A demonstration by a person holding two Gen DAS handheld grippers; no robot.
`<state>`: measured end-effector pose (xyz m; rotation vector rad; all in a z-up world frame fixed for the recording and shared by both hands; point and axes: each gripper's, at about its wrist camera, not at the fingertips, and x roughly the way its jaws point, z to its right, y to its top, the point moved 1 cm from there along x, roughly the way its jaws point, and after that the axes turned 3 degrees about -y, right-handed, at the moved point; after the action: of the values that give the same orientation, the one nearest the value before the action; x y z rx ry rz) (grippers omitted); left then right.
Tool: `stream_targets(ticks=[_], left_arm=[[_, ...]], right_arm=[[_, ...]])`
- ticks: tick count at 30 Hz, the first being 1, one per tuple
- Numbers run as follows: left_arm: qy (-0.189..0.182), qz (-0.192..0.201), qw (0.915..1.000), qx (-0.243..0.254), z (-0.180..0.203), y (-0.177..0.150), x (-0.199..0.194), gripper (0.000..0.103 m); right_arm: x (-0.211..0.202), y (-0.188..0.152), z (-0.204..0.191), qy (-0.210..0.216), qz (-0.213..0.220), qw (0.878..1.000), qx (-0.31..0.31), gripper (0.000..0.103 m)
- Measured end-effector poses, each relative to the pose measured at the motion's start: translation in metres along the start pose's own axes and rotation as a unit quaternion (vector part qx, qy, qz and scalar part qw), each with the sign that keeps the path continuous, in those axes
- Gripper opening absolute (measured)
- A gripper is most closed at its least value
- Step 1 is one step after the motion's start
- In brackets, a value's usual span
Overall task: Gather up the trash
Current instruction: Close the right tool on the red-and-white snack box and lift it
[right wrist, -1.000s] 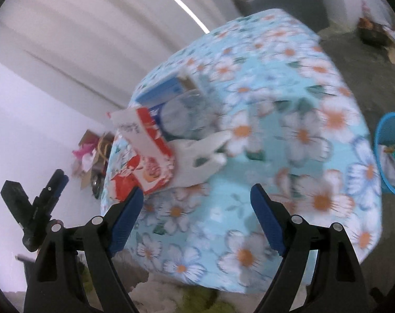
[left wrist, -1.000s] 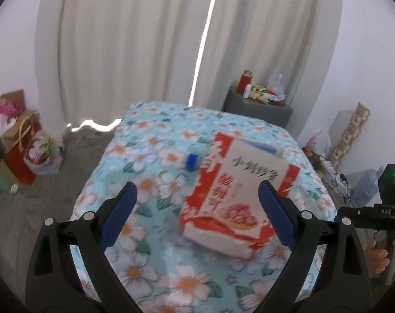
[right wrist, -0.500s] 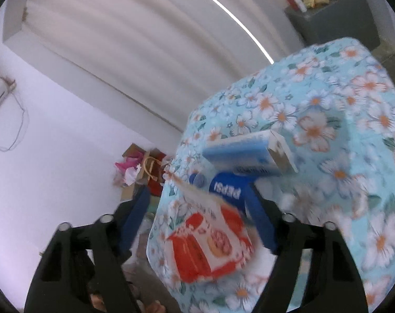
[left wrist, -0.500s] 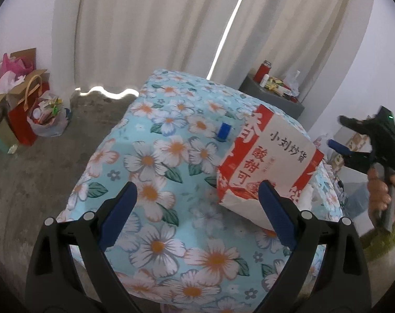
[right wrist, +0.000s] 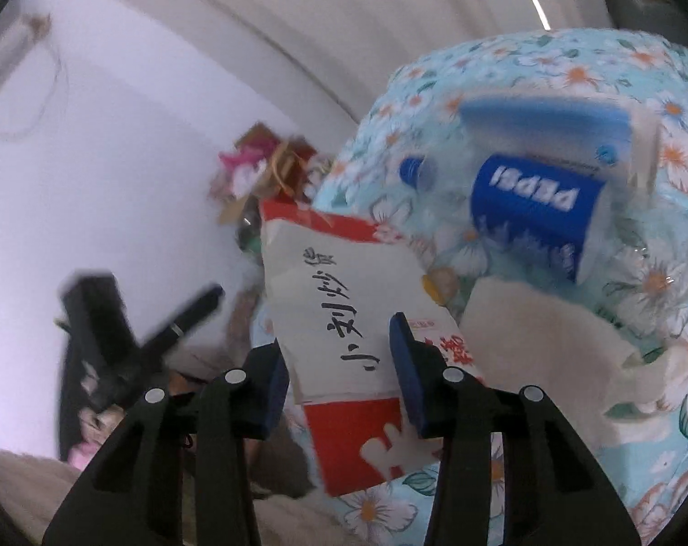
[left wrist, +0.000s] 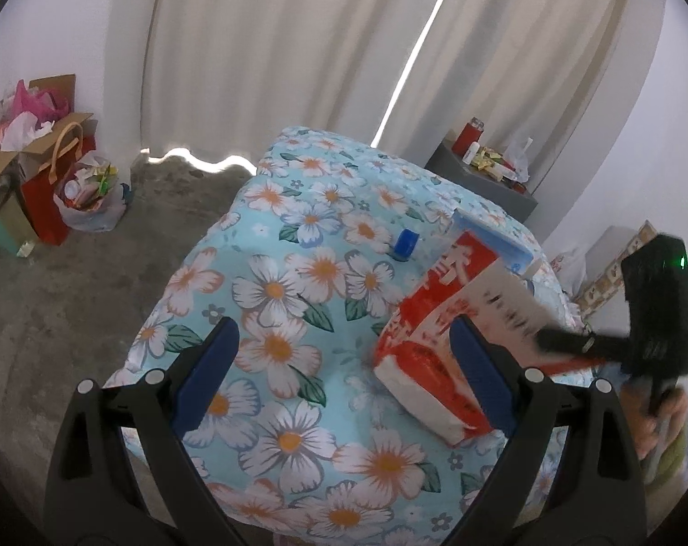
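Note:
A red and white snack bag lies on the floral tablecloth. My right gripper is half closed around the bag's top edge, one pad on each side; whether it grips is unclear. It also shows in the left wrist view, blurred. A Pepsi bottle with a blue cap and a blue box lie behind the bag. White crumpled paper lies beside it. My left gripper is open and empty above the table's near left part.
Gift bags and a plastic bag of clutter stand on the floor at the left wall. A grey cabinet with bottles stands behind the table by the curtains. A box leans at the right wall.
My right gripper has swung in to the snack bag and narrowed around its top edge. My left gripper has drifted left and back, still open.

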<state>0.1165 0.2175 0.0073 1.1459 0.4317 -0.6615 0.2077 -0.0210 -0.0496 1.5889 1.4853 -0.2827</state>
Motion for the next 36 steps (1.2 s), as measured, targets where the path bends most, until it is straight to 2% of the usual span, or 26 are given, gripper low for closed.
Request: stream_targets(ticks=[3,5,6,10,12,18,20,22,23,24,28,30,33,34,36], left_arm=[[0.002,0.002,1.0,0.006,0.003,0.0,-0.001,0.089],[0.002,0.003,1.0,0.009,0.004,0.0,-0.003,0.089],[0.004,0.004,0.9999,0.01,0.004,0.001,-0.004,0.089],[0.008,0.009,0.9999,0.007,0.002,0.003,-0.007,0.089],[0.009,0.011,0.9999,0.005,0.001,0.003,-0.009,0.089],[0.015,0.019,0.9997,0.003,-0.002,0.003,-0.016,0.089],[0.016,0.02,0.9997,0.001,-0.003,0.003,-0.018,0.089],[0.017,0.021,0.9996,-0.001,-0.005,0.003,-0.019,0.089],[0.017,0.021,0.9996,-0.001,-0.005,0.004,-0.019,0.089],[0.018,0.021,0.9996,-0.001,-0.005,0.004,-0.02,0.089],[0.017,0.024,0.9996,0.0,-0.004,0.004,-0.022,0.089],[0.014,0.025,0.9996,0.003,-0.002,0.004,-0.022,0.089],[0.006,0.026,0.9996,0.011,0.004,0.004,-0.02,0.089],[0.001,0.025,0.9996,0.014,0.008,0.004,-0.019,0.089],[-0.007,0.021,0.9995,0.02,0.014,0.004,-0.015,0.089]], right_arm=[[0.014,-0.008,-0.014,-0.023,-0.008,0.999,-0.029,0.048],[0.019,-0.012,-0.024,-0.044,-0.008,0.997,-0.057,0.064],[0.021,-0.014,-0.028,-0.055,-0.009,0.996,-0.068,0.069],[0.033,-0.03,-0.052,-0.104,-0.018,0.985,-0.137,0.077],[0.039,-0.038,-0.064,-0.135,-0.019,0.975,-0.176,0.079],[0.075,-0.057,-0.085,-0.275,-0.019,0.922,-0.271,0.08],[0.087,-0.062,-0.085,-0.307,-0.021,0.904,-0.297,0.08],[0.094,-0.067,-0.083,-0.332,-0.019,0.892,-0.305,0.078],[0.094,-0.066,-0.08,-0.337,-0.016,0.893,-0.298,0.068],[0.09,-0.064,-0.076,-0.333,-0.01,0.899,-0.284,0.066],[0.059,-0.053,-0.067,-0.279,0.015,0.935,-0.219,0.051],[0.044,-0.049,-0.063,-0.252,0.029,0.948,-0.192,0.044],[0.01,-0.043,-0.039,-0.179,0.045,0.977,-0.111,0.039],[0.003,-0.042,-0.031,-0.157,0.048,0.983,-0.088,0.037],[-0.02,-0.043,-0.006,-0.088,0.056,0.994,-0.021,0.035]])
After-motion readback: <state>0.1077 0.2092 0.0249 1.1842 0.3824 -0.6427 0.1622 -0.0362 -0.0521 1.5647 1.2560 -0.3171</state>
